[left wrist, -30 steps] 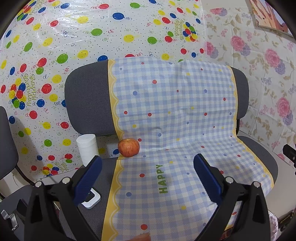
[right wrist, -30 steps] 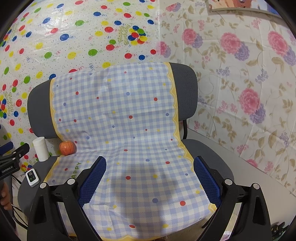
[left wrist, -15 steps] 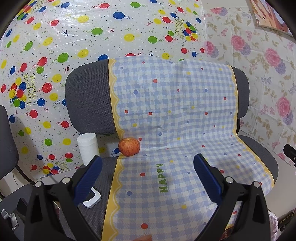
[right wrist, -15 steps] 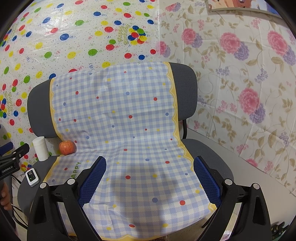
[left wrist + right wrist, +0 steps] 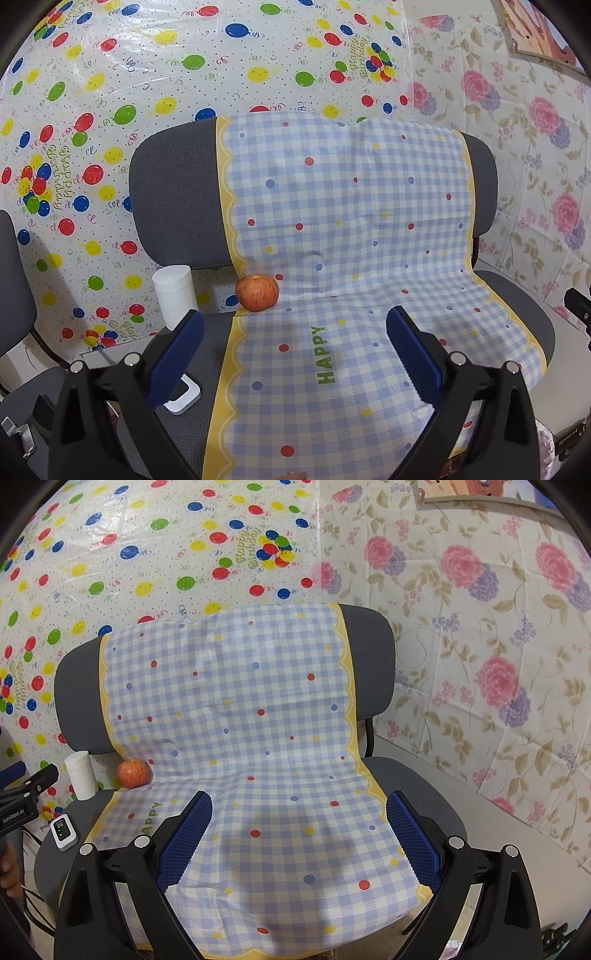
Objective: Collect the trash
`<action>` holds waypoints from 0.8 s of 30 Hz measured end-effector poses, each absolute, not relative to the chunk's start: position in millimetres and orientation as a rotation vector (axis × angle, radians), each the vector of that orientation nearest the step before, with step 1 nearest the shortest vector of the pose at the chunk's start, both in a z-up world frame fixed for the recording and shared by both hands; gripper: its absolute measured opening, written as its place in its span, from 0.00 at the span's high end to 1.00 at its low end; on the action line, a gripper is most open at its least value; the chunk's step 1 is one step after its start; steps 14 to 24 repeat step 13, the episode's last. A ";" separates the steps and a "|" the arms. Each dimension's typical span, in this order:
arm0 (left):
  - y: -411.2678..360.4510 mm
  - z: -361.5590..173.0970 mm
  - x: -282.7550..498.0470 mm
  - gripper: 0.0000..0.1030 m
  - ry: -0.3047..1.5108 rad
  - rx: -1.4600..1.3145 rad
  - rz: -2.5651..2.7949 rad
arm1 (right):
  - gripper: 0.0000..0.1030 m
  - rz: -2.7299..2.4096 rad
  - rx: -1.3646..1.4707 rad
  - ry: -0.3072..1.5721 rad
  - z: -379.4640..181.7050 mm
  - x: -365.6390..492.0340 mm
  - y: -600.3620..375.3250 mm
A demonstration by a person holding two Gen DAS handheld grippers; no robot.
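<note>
A red apple [image 5: 257,292] sits at the back of a grey chair seat [image 5: 210,373], on the edge of a blue checked cloth [image 5: 351,258]. A white paper cup [image 5: 174,294] stands upright just left of it. Both also show in the right wrist view: the apple [image 5: 133,772] and the cup [image 5: 81,775]. My left gripper [image 5: 293,332] is open and empty, above the seat in front of the apple. My right gripper [image 5: 297,814] is open and empty over the cloth's right half.
A small white device [image 5: 63,831] lies on the seat's front left, also seen in the left wrist view [image 5: 183,397]. Balloon-print sheet [image 5: 110,92] and floral wallpaper [image 5: 480,627] stand behind the chair. Another chair's edge [image 5: 14,277] is at far left.
The left wrist view has shifted very slightly. Nothing on the chair has moved and both grippers stay open.
</note>
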State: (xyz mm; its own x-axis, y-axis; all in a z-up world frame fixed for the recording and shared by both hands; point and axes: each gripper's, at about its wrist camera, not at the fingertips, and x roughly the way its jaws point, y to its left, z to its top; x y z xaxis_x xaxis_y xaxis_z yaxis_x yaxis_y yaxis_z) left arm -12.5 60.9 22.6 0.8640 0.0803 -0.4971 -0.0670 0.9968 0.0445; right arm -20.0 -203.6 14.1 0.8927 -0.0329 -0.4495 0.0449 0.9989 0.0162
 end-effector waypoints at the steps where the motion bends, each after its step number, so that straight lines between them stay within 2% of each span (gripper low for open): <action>1: 60.3 22.0 -12.3 0.07 0.523 0.028 0.076 | 0.08 -0.040 0.027 0.467 14.0 -19.5 -204.1; 6: 54.5 13.1 -4.6 0.07 0.534 0.079 0.064 | 0.08 -0.038 0.035 0.489 0.2 -13.7 -210.1; 13: 59.0 -52.3 33.6 0.07 0.735 0.127 0.055 | 0.08 -0.075 0.030 0.603 -49.8 33.8 -239.1; 24: 59.0 -52.3 33.6 0.07 0.735 0.127 0.055 | 0.08 -0.075 0.030 0.603 -49.8 33.8 -239.1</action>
